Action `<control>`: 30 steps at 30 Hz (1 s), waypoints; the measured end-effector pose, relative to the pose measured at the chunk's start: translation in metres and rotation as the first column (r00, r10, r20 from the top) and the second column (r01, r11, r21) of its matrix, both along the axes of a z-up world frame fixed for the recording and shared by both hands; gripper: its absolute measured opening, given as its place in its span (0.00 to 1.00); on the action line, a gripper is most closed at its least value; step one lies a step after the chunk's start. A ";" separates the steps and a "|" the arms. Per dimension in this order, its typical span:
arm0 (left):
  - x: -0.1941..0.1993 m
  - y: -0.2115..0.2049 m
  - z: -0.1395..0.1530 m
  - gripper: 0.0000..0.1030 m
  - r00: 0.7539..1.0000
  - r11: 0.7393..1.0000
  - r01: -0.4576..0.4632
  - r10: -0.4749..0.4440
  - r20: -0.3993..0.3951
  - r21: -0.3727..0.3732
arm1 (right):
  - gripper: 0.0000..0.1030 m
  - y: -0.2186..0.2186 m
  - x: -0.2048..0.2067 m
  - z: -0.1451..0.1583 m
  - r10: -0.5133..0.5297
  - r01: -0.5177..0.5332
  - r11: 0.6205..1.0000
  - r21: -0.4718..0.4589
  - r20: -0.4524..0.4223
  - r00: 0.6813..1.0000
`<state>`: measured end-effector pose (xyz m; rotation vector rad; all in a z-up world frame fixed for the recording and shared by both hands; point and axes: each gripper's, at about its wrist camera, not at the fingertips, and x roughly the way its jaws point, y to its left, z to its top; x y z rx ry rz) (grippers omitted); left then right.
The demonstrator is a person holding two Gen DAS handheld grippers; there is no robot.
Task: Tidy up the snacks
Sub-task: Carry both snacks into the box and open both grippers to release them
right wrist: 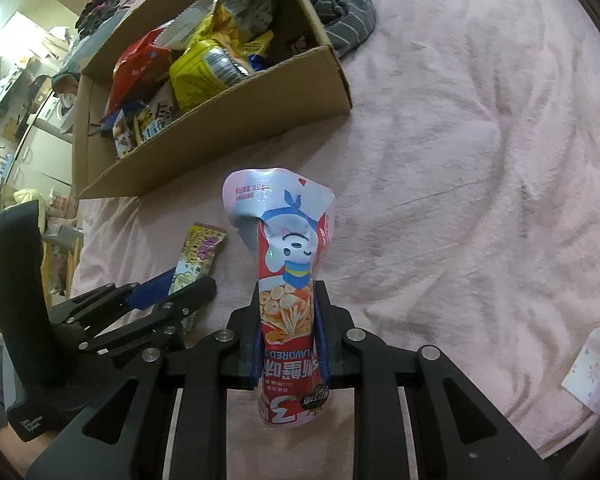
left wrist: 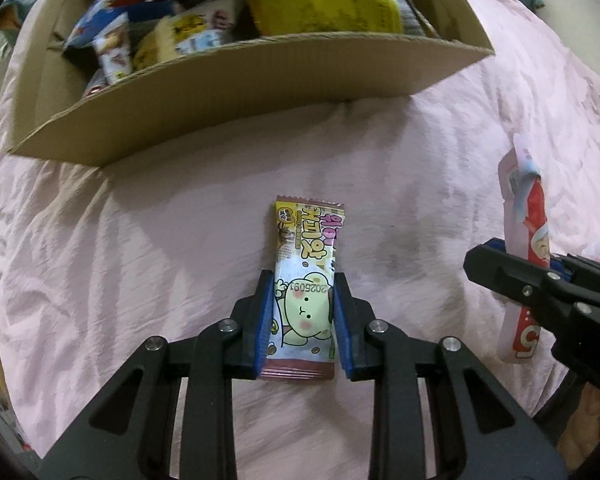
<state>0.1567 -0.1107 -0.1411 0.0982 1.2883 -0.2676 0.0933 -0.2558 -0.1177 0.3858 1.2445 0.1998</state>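
Note:
A small cartoon-bear snack bar (left wrist: 308, 236) lies on the pink blanket (left wrist: 140, 220), and my left gripper (left wrist: 303, 280) is shut on its lower half, blue pads pressing both sides. The right wrist view shows the same bar (right wrist: 202, 248) in the left gripper (right wrist: 180, 280). My right gripper (right wrist: 290, 292) is shut on a red and pink snack bag (right wrist: 284, 240), held upright and crumpled at the waist. That bag (left wrist: 534, 208) and the right gripper (left wrist: 516, 264) show at the right edge of the left view. Beyond both stands an open cardboard box (left wrist: 260, 80) (right wrist: 236, 120).
The box holds several snack packs, among them a yellow pack (right wrist: 204, 68) and a red bag (right wrist: 136, 68). A grey striped cloth (right wrist: 340, 4) lies behind the box. A white patterned item (right wrist: 592, 368) sits at the blanket's right edge. Room clutter lies off the left side.

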 end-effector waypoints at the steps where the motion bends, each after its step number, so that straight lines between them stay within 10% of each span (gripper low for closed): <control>1: 0.001 0.001 -0.001 0.23 1.000 1.000 -0.006 0.006 0.003 -0.002 | 0.21 0.002 0.000 0.001 0.003 -0.003 1.000 0.001 0.003 1.000; 30: 0.006 0.089 0.139 0.23 0.939 0.974 -0.196 0.219 0.265 -0.110 | 0.21 -0.009 0.019 0.130 0.012 -0.032 0.997 0.065 0.289 0.957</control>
